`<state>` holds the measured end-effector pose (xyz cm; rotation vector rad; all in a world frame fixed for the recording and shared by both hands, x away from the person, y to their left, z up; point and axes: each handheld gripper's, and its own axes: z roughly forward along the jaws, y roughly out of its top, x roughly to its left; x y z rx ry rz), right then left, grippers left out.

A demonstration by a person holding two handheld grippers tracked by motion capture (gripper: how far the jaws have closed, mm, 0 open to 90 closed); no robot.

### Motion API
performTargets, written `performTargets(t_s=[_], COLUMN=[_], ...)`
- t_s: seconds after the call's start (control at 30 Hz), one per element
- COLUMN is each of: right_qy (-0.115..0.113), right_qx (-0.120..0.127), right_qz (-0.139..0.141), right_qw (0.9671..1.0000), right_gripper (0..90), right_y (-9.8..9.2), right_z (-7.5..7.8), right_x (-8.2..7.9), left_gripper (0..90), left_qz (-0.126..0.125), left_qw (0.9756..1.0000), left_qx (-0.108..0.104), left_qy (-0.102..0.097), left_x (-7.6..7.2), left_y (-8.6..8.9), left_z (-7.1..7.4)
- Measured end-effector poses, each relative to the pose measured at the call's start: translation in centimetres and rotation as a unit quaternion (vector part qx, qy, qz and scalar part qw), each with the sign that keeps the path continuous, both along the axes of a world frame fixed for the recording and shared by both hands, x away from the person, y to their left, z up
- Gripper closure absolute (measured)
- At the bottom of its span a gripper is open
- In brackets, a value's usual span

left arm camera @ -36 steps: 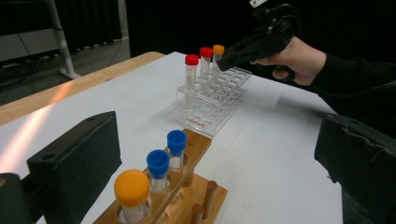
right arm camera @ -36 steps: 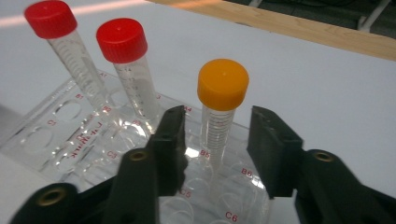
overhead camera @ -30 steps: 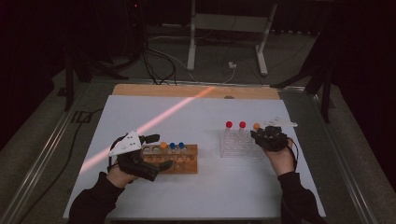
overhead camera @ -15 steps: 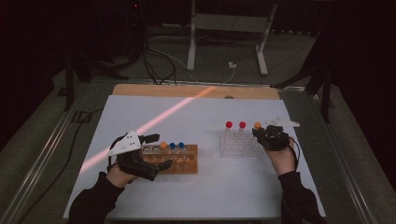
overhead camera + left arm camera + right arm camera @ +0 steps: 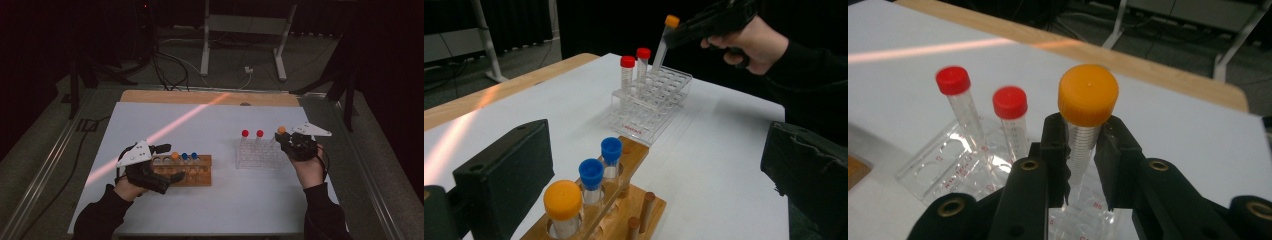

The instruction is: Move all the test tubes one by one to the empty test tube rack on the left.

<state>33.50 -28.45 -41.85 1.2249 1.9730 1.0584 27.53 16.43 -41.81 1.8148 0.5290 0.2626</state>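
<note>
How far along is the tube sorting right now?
Two red-capped tubes stand in the clear rack. The right gripper holds an orange-capped tube over it. An orange tube and two blue tubes wait in the wooden rack.

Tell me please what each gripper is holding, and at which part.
The right gripper holds the orange-capped tube by its upper body, just below the cap. The left gripper holds nothing; its jaws stand open around the wooden rack.
</note>
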Motion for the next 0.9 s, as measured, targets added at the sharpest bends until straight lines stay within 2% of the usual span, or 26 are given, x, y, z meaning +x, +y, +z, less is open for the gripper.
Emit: performTargets(t_s=[0.13,0.3,0.57,0.9], right_qy=[-0.021,-0.027,-0.014,0.002], right_qx=[-0.006,-0.004,-0.004,-0.008], right_qz=[0.002,0.023,0.085,0.151], right_qw=[0.9998,0.9993,0.9963,0.9885], right_gripper=[75.2,75.2,75.2,75.2], right_y=[0.2,1.0,3.8,6.8], right_z=[1.1,2.1,2.1,1.8], right_x=[-0.7,-1.7,-3.1,-4.4], left_gripper=[1.3,1.3,1.3,1.3], left_qz=[0.000,-0.001,-0.002,-0.010], left_qw=[1.0000,1.0000,1.0000,0.9999], left_qx=[0.001,0.003,0.007,0.010], left_qy=[-0.001,-0.001,-0.005,-0.005], left_x=[0.0,-0.1,-0.3,-0.6], left_y=[0.0,-0.1,-0.3,-0.8], left_z=[0.0,0.1,0.2,0.4])
